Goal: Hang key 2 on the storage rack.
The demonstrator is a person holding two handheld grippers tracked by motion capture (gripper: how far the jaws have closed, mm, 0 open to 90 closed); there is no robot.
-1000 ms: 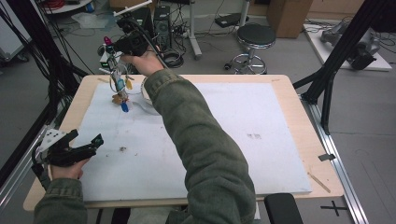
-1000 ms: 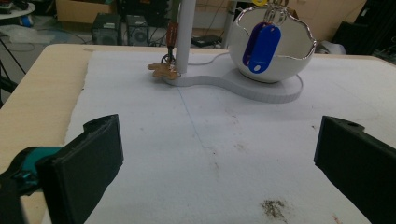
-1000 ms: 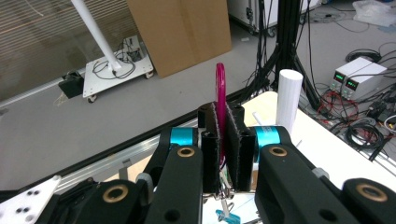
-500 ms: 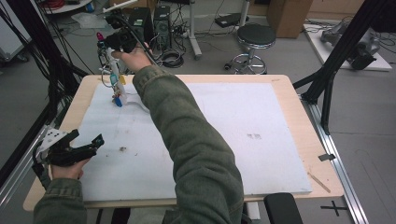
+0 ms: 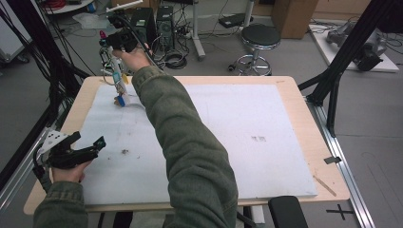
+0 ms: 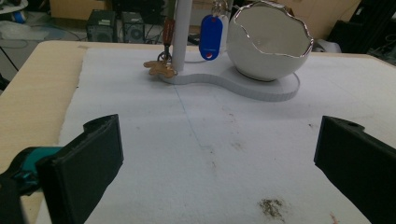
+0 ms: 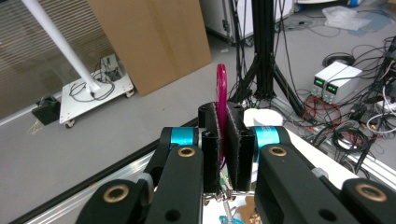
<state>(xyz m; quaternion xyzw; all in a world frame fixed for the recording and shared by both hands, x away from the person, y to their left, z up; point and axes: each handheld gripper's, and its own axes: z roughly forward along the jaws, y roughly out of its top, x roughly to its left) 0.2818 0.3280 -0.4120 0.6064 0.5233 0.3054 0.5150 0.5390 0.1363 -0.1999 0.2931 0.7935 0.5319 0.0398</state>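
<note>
My right tongs (image 7: 223,140) are clamped on the pink key tag (image 7: 221,88); I'd lift slow so its ring clears the white stand (image 6: 180,32). Left tongs (image 6: 215,168) wide open, holding nothing.

Ahead of the left gripper (image 5: 88,148), whose jaws stood wide apart, the white foam mat (image 6: 196,140) lay bare, leaving open passage forward. Farther on, the white post (image 6: 180,35), the blue key tag (image 6: 211,31), the brown keyring (image 6: 159,68) and the egg-shaped bowl (image 6: 270,41) on their shared base (image 6: 261,86) blocked the way. The right forearm (image 5: 185,142) crossed the table beside that gripper. Beyond the right gripper (image 7: 223,154), past the table edge, only floor and a cable-hung black stand (image 7: 264,51) lay ahead.
</note>
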